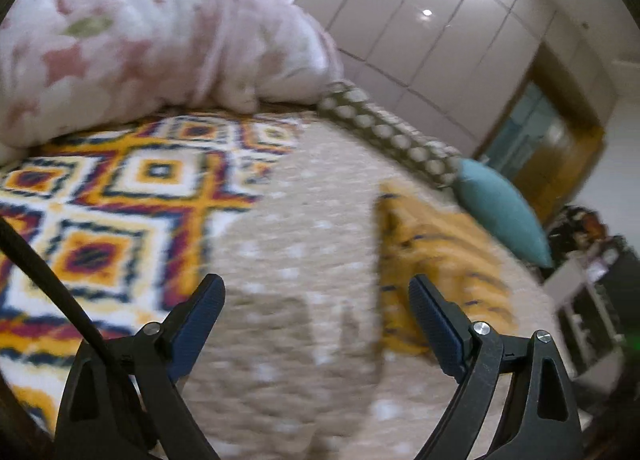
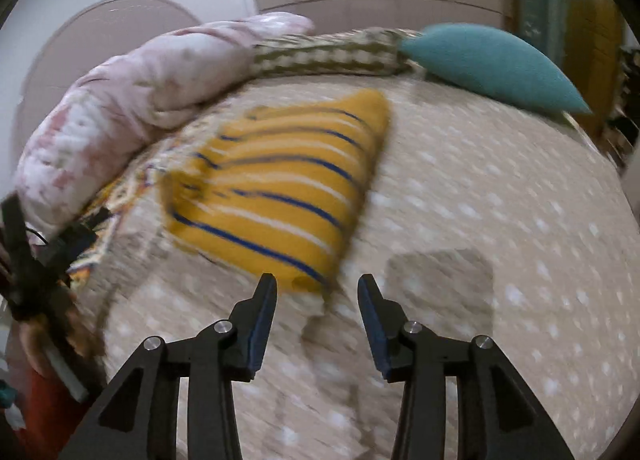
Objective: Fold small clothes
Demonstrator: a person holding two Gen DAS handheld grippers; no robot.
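Two fisheye views look down across a bed (image 2: 500, 196) covered by a beige spread with small white dots. Both pictures are blurred.

One small garment lies on the bed: a mustard-yellow striped top (image 2: 280, 188) with thin blue and white lines, spread roughly flat and partly folded. In the right wrist view its near edge sits just beyond the tips of the right hand-held gripper (image 2: 317, 286). That gripper's two blue-padded fingers (image 2: 260, 324) stand moderately apart with nothing between them, only bedspread beneath, and they are not touching the cloth.

In the left wrist view the left hand-held gripper (image 1: 316, 286) is spread wide, its two fingers well apart and empty, hovering over the dotted spread. The same yellow top (image 1: 436, 260) lies to its right, behind the right-hand finger.

One rug-like blanket (image 1: 100, 212) with a diamond pattern in orange, white, navy and red covers the left part of the bed. One bunched pink and white floral quilt (image 1: 140, 32) is heaped at the far side. One long olive bolster with white dots (image 1: 384, 132) lies along the far edge, and one teal cushion (image 2: 492, 64) rests at its end. Pale wardrobe doors (image 1: 432, 28) stand behind the bed.
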